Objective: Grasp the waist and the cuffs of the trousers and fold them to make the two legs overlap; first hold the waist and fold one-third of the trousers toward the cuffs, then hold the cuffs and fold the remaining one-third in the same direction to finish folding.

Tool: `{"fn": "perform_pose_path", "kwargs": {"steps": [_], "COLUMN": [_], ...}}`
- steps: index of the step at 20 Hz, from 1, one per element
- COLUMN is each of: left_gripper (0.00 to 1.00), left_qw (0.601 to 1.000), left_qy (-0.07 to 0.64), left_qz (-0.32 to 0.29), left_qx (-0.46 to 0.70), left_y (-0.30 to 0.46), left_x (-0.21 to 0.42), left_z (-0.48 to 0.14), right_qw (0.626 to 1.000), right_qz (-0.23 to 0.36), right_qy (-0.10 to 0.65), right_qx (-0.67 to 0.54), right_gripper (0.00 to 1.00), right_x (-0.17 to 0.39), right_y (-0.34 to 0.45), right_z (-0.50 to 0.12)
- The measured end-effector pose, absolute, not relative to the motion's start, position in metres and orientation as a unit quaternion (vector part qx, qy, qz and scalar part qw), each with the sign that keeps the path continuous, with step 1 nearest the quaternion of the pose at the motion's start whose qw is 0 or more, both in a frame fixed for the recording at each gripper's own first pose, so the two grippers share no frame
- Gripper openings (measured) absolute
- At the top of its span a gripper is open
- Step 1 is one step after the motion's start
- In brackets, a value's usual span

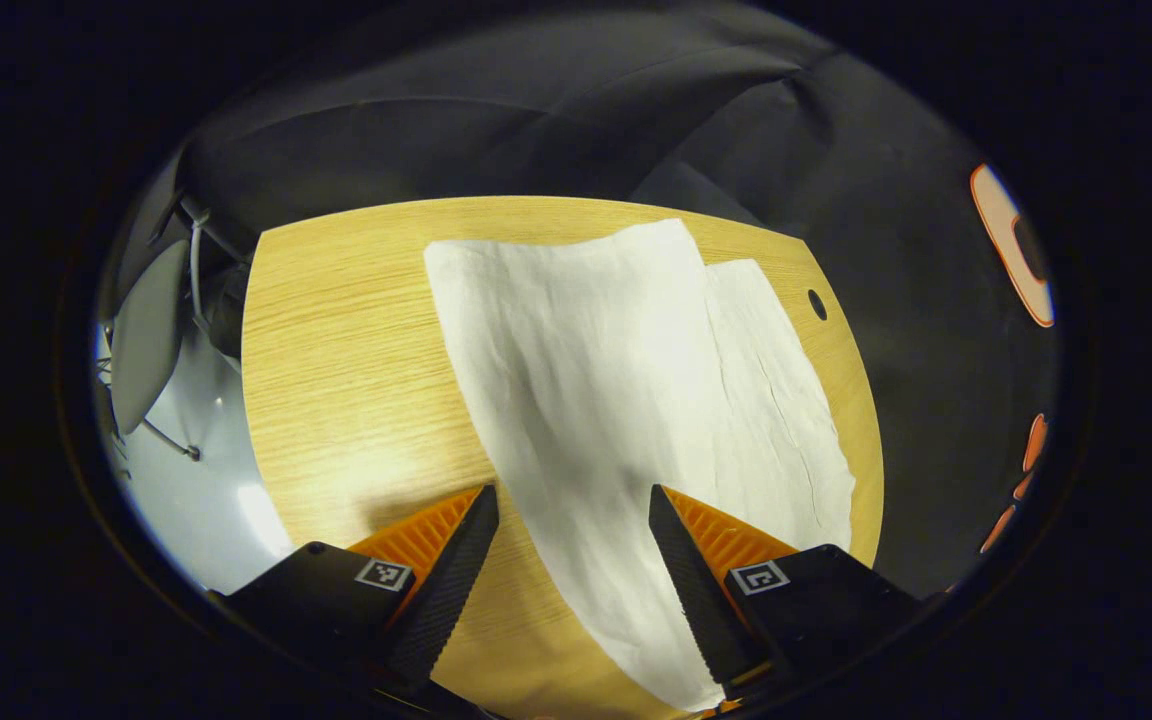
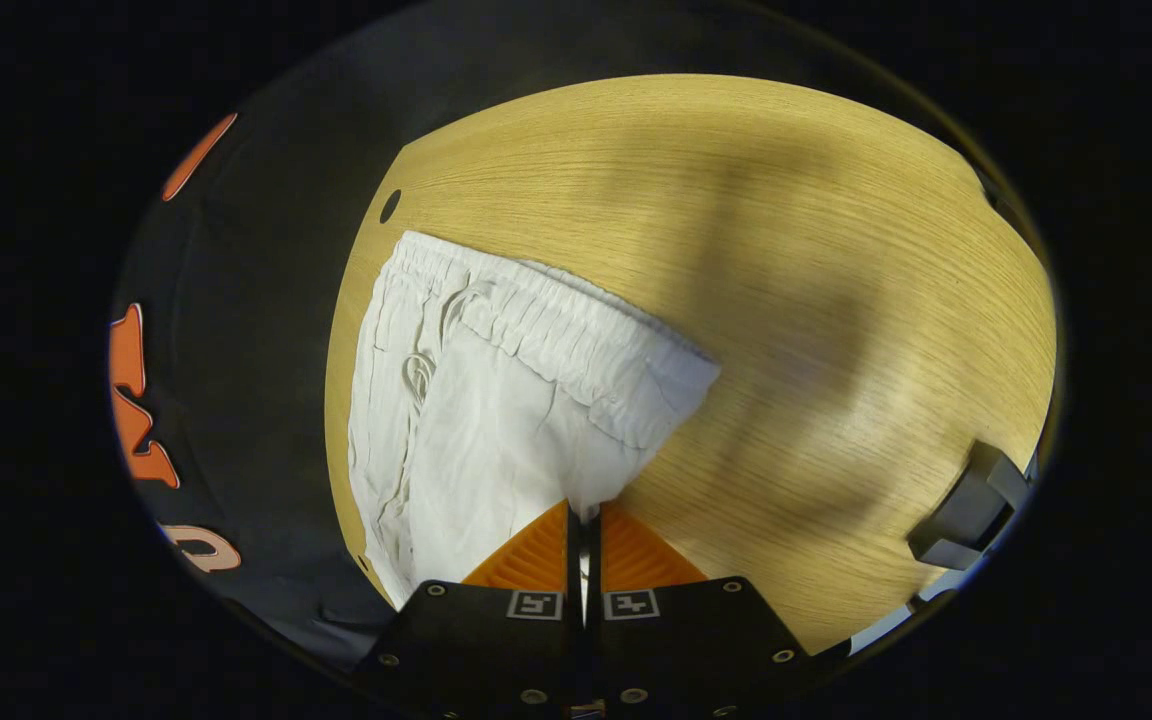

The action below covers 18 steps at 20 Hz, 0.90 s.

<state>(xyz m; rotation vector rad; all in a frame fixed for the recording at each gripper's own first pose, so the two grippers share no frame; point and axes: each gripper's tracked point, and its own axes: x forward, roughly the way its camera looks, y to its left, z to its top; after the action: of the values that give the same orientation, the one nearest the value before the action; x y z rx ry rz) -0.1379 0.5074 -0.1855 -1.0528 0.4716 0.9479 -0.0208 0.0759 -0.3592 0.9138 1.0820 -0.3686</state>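
**Trousers flat on table; right gripper clamped on fabric, left gripper spread wide**

Left gripper view. The white trousers (image 1: 626,400) lie on the wooden table (image 1: 346,380), legs running away from the camera toward the far edge. One leg lies largely over the other; the lower leg shows as a strip along the right side. The left gripper (image 1: 574,500) hangs above the near end of the fabric with its fingers set wide apart and nothing between them. A small round hole (image 1: 817,304) sits in the tabletop near the far right corner. A grey dish-shaped object (image 1: 146,335) on a thin stand is beyond the left table edge; its nature is hard to make out. The near end of the trousers is cut off at the lower edge.

Right gripper view. This view shows the elastic waistband (image 2: 556,330) with a drawstring (image 2: 421,375), lying toward the left side of the table. The right gripper (image 2: 584,515) has its fingers drawn together on a raised fold of fabric below the waistband. A dark block (image 2: 971,505) stands at the right table edge, partly cut off. The legs are hidden behind the gripper body.
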Motion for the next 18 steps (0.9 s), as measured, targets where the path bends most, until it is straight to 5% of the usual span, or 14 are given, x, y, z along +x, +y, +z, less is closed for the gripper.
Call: {"fn": "perform_pose_path", "kwargs": {"steps": [6, 9, 11, 18], "left_gripper": [0.93, 0.32, 0.14, 0.05], "left_qw": [0.733, 0.722, 0.723, 0.72], "left_qy": [0.24, 0.254, 0.251, 0.261], "left_qz": [0.433, 0.445, 0.439, 0.418], "left_qx": [-0.466, -0.466, -0.471, -0.488], "left_y": [0.523, 0.531, 0.534, 0.53], "left_x": [-0.135, -0.137, -0.135, -0.138], "left_z": [-0.187, -0.194, -0.195, -0.196], "right_qw": [0.742, 0.742, 0.744, 0.75], "right_qz": [-0.17, -0.171, -0.172, -0.17], "right_qy": [0.493, 0.491, 0.488, 0.469], "right_qx": [0.421, 0.422, 0.423, 0.434], "right_gripper": [0.01, 0.01, 0.01, 0.01], "right_x": [-0.021, -0.02, -0.019, -0.017], "right_y": [0.076, 0.076, 0.076, 0.078], "right_z": [-0.359, -0.359, -0.359, -0.347]}}
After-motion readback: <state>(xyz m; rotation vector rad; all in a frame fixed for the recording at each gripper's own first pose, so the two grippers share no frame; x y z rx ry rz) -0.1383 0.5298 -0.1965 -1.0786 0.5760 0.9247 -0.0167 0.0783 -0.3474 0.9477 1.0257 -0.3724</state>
